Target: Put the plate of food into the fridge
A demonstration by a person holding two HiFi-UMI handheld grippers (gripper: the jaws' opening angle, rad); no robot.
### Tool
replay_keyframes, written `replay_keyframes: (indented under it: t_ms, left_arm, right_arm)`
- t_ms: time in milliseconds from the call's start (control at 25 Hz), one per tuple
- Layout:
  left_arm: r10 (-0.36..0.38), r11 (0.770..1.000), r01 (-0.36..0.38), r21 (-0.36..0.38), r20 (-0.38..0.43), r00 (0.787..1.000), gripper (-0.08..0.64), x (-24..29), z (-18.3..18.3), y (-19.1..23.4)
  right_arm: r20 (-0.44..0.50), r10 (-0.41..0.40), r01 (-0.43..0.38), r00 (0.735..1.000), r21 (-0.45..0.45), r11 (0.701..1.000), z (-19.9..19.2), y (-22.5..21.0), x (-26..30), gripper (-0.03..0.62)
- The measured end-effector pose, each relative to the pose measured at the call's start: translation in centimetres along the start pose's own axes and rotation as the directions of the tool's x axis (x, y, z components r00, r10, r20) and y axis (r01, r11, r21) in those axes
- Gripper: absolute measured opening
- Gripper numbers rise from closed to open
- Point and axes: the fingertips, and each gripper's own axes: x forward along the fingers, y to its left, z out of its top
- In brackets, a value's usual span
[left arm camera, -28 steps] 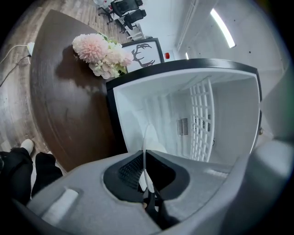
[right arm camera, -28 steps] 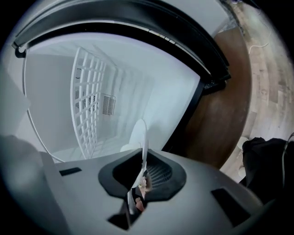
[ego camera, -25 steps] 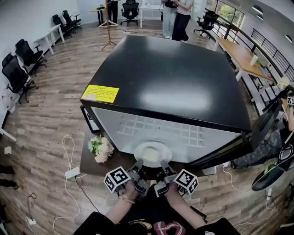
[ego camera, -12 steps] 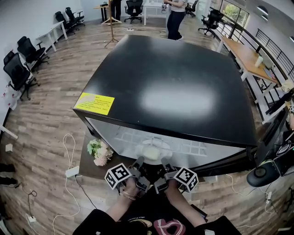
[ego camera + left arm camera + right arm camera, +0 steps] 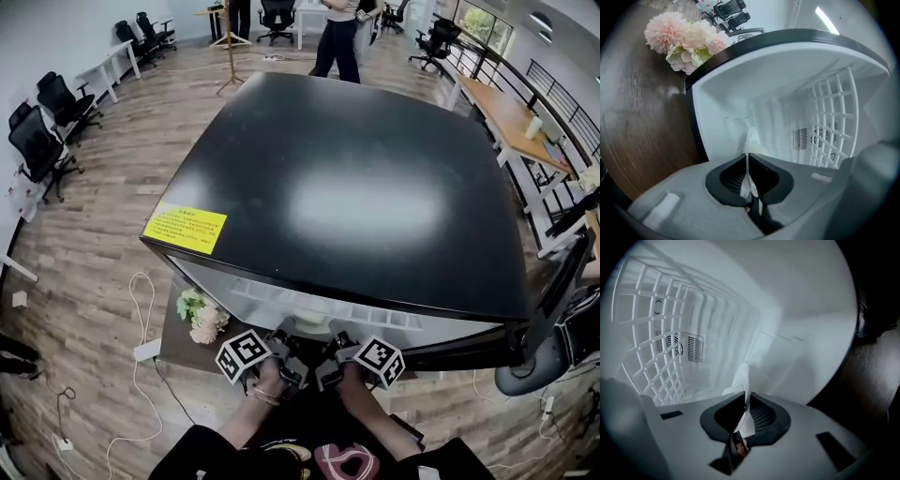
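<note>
The white plate (image 5: 306,326) is held edge-on by both grippers inside the open black fridge (image 5: 356,187), and the fridge's top edge hides most of it in the head view. My left gripper (image 5: 286,341) is shut on the plate's rim (image 5: 750,140). My right gripper (image 5: 330,343) grips the opposite rim (image 5: 743,376); its jaws have just been opening a little, with the rim still pinched between the pads. A pale lump of food (image 5: 730,391) shows on the plate. The white wire shelf (image 5: 832,112) lies beside and ahead of the plate.
Pink and white flowers (image 5: 202,311) lie on the dark wooden table (image 5: 178,342) left of the fridge. The fridge door (image 5: 553,291) hangs open at the right. A fan vent (image 5: 675,347) sits on the back wall. People (image 5: 337,37) stand far behind.
Both grippers have carried the plate forward and slightly down into the fridge. The plate, fully visible in front of the opening a second ago, is now mostly under the fridge's top edge.
</note>
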Motion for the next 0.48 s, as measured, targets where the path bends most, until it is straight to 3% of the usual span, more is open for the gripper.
replay_keyframes:
  t_ms: [480]
  left_arm:
    - [0.028, 1.000, -0.028, -0.013, 0.010, 1.000, 0.018, 1.7, 1.1, 0.3]
  right_arm:
    - [-0.026, -0.023, 0.023, 0.999, -0.002, 1.000, 0.8, -0.2, 2.0, 0.043]
